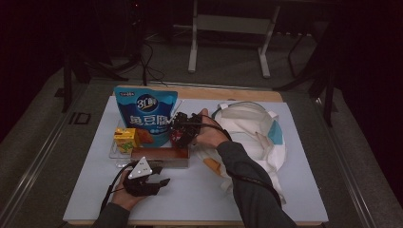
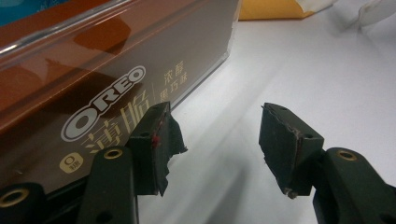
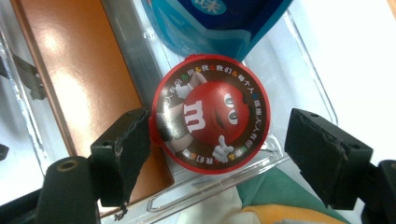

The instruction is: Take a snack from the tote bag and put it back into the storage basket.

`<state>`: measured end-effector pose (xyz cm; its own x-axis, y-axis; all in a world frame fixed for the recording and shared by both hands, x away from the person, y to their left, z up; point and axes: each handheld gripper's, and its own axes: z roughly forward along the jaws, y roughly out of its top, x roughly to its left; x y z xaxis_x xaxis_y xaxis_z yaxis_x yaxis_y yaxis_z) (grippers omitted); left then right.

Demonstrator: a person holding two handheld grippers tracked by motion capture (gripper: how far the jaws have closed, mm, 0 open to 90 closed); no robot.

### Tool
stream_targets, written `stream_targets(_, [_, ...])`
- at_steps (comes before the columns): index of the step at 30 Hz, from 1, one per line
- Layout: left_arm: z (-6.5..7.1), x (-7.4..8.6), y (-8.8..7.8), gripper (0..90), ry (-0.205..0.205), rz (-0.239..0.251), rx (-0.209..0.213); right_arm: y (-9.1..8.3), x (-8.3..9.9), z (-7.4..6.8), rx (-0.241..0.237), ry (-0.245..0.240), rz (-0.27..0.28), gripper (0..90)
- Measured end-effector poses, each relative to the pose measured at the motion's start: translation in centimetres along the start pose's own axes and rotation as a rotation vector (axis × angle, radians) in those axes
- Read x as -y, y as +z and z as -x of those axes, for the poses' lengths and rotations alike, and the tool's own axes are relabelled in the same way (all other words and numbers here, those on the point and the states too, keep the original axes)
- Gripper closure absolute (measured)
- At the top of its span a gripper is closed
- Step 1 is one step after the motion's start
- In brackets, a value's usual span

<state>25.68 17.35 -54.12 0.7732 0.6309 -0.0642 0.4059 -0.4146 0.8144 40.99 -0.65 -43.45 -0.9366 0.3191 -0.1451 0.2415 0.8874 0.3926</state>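
left gripper (image 2: 215,140): jaws apart, empty, left pad beside the oreo box (image 2: 107,70).
right gripper (image 3: 217,154): wide, straddling the m&m's tub (image 3: 210,114) in the clear tray (image 3: 308,70); contact unclear.
high view: white bag (image 1: 252,128) beside tray.

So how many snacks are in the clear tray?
4 that I can see: a blue bag at the back, a yellow box on the left, a brown Oreo box in front, a round M&M's tub on the right. More may be hidden.
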Motion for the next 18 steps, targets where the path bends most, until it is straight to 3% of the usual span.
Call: stream_targets(18, [0.0,0.0,0.0,44.6,-0.001,-0.003,0.000,-3.0,0.7,0.4,0.007,0.018,0.076,25.4])
